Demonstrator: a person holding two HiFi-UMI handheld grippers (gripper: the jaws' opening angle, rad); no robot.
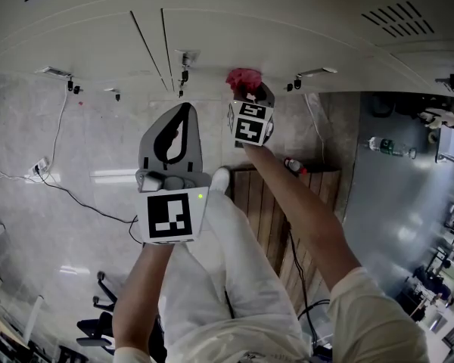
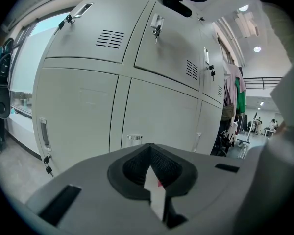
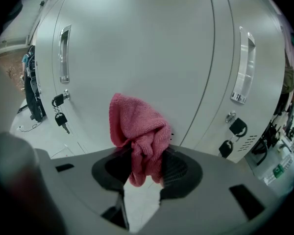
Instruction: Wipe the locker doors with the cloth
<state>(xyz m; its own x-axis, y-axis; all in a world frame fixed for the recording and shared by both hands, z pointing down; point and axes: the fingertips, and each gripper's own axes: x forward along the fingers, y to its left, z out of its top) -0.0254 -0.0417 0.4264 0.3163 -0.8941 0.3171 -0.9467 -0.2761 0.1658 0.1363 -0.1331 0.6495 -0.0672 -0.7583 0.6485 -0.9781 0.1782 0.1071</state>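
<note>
Cloth: pink loop-knit cloth (image 3: 137, 129), bunched into a soft lump. It stands up out of the jaws right in front of the lockers, w/ a tail hanging down btwn the pads.
R grip: right hand-held gripper (image 3: 146, 154) pinching that cloth near its middle. I reckon that's so a fat wad pokes fwd as the wiping face, not the hard jaw tips.
Lockers: pale grey painted-metal locker doors (image 3: 137, 43), smooth w/ a faint sheen. A thin vertical seam btwn two doors runs just behind the cloth.
Contact: cloth is v. close to the door face. Touching or a hair off, can't tell.
L grip: left hand-held gripper (image 2: 150, 147), jaws pressed together at the tips, nothing in them. It sits further back from the lockers than the right one. Looks parked, out of the wiping arm's way.
Hardware: recessed chrome pull handles (image 3: 63, 53) on the doors either side of the cloth, w/ black-headed keys (image 3: 61, 117) dangling from the locks below. Snag risk for a loopy knit, so prob. worth steering round.
Vents: slotted louvres (image 2: 110, 38) on the upper doors, ridged, likely dust traps.
Pads: black ribbed jaw pads (image 3: 179, 169), grippy on soft fabric.
Stage: by the pose, the wipe on this door is at or near its start.
</note>
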